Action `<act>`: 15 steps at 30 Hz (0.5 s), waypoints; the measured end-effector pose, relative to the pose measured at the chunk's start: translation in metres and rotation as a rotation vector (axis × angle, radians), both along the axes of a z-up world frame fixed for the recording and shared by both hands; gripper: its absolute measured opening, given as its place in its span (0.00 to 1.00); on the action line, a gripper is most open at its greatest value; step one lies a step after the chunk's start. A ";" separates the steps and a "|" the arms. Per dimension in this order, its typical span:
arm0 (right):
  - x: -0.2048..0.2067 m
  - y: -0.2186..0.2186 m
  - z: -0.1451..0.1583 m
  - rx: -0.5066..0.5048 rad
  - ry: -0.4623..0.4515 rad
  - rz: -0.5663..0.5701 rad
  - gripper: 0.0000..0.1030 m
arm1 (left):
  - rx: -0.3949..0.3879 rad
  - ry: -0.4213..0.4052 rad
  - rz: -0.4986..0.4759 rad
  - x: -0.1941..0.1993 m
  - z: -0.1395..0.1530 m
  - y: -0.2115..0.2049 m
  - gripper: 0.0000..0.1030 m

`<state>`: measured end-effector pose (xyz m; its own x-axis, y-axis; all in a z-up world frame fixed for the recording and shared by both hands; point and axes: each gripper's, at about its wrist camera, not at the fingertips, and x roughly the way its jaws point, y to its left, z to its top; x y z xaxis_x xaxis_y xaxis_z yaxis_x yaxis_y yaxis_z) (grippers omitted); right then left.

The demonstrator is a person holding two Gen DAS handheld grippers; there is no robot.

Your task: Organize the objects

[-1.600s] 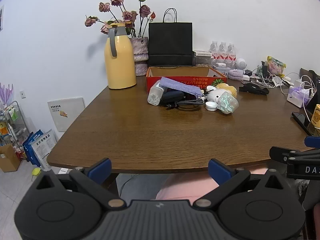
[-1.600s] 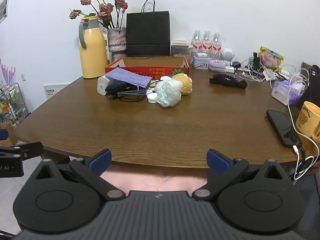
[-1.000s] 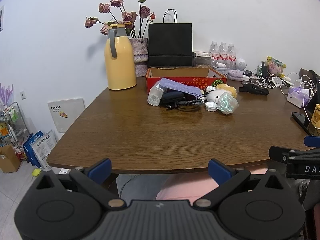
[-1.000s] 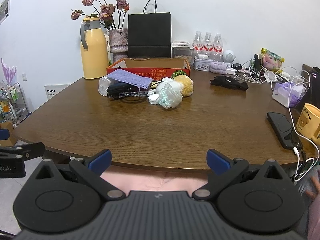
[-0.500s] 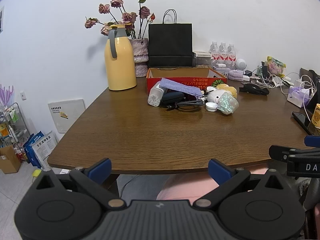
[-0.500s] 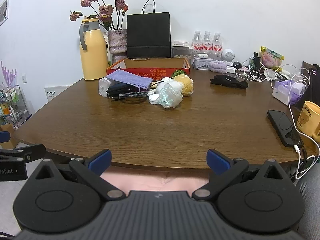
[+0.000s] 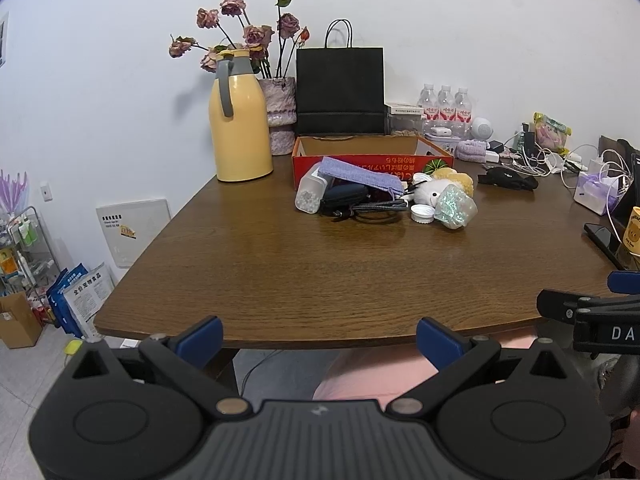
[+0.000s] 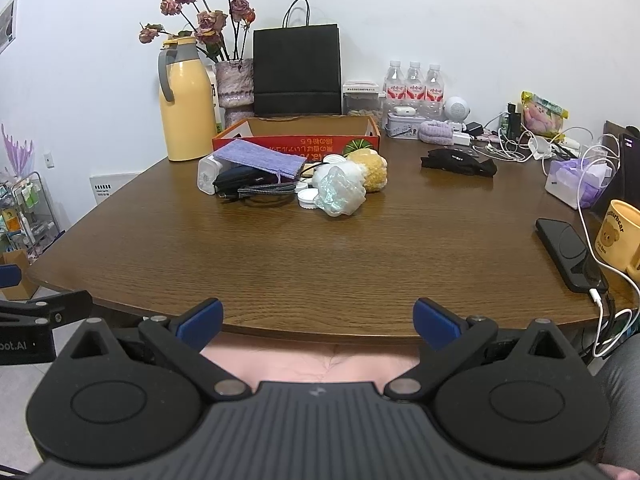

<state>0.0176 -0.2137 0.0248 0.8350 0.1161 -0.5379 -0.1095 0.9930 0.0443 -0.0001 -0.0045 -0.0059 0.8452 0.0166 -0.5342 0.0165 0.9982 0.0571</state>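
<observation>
A heap of small objects lies mid-table before an open red cardboard box: a purple cloth pouch, a clear jar, a black case, a braided cable, white lids, an iridescent wrapped lump and a yellow plush. My left gripper and right gripper both stand open and empty at the table's near edge, far from the heap.
At the back stand a yellow thermos, a vase of dried roses, a black paper bag and water bottles. Cables, a tissue box, a phone and a yellow mug crowd the right side.
Both cameras drifted only slightly; the objects and both open grippers stay as they were.
</observation>
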 end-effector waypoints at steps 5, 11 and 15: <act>0.004 -0.003 -0.008 0.027 0.012 0.004 1.00 | 0.010 0.007 0.008 0.004 -0.008 -0.001 1.00; 0.019 -0.011 -0.017 0.133 -0.022 0.005 1.00 | -0.003 -0.010 0.002 0.018 -0.018 0.002 1.00; 0.034 -0.012 -0.040 0.211 -0.004 0.117 1.00 | -0.019 -0.054 0.016 0.029 -0.024 0.005 1.00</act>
<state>0.0513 -0.2260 -0.0155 0.8114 0.3213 -0.4883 -0.2235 0.9424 0.2488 0.0287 0.0002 -0.0296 0.8723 0.0205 -0.4885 -0.0019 0.9993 0.0385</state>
